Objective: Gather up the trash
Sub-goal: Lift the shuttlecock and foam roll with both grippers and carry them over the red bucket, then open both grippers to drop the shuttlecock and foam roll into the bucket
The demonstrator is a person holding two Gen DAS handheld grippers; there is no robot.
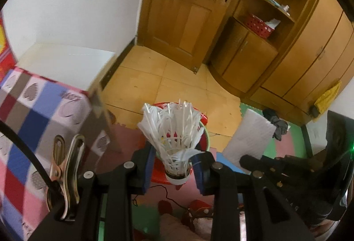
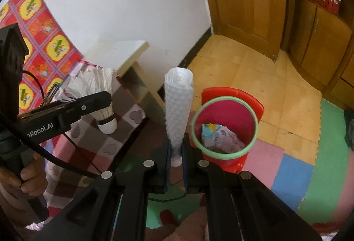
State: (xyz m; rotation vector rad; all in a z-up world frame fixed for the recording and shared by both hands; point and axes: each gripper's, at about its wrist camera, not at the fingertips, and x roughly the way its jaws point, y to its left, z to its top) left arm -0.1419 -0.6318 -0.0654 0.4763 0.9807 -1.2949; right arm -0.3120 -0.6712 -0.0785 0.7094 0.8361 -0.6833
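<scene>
On the left, the left gripper [image 1: 172,165] has its fingers part-way closed on a worn white feather shuttlecock [image 1: 174,137] — the blue pads press the cork end from both sides. Its long axis runs along the fingers: the white cork base sits back toward the camera and the ragged feathers fan out ahead. In the right wrist view the same shuttlecock hangs over a patchwork bedspread in pink, blue and brown [image 2: 97,146], cork tilted down.

In the middle, the right gripper [image 2: 176,158] is nearly fully closed, its fingers pinching the narrow bottom end of a rolled white sheet of embossed paper towel [image 2: 179,108]. That roll stands along the fingers too, with its open wider end pointing away from the camera, toward the white wall.

To the right of it stands a red plastic waste bin with a green rim ring [image 2: 223,126], on the floor at the edge of coloured foam mats — near the roll, but not under it. Crumpled pale paper already lies inside.

By my reading the task is midway: some trash is binned, two pieces are picked up and in the air, and both remain to be brought over the bin's mouth and let go.
</scene>
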